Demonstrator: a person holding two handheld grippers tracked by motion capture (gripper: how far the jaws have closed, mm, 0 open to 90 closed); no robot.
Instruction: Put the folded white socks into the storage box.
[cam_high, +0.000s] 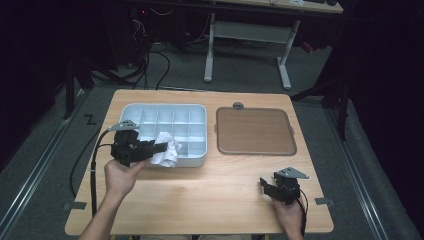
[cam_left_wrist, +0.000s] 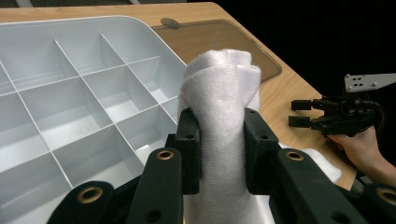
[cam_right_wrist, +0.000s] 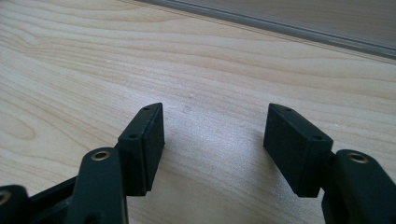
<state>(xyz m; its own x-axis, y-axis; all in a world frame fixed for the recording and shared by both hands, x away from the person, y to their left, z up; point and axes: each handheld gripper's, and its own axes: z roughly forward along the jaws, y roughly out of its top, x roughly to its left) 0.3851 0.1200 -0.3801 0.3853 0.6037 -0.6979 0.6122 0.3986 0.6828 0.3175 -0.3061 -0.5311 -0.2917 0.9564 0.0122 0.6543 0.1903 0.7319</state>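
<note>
A dim room: grey floor (cam_high: 200, 75), a white-legged desk (cam_high: 250, 35) behind (cables (cam_high: 150, 60) trailing beneath).

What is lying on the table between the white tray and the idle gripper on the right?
Nothing: bare wood between the tray and the right gripper, seen in the high view.

I work in a dim lab: my wooden table (cam_high: 200, 200) stands on grey carpet (cam_high: 380, 165), cables (cam_high: 150, 60) trailing beneath a white-legged desk (cam_high: 250, 35) behind.
</note>
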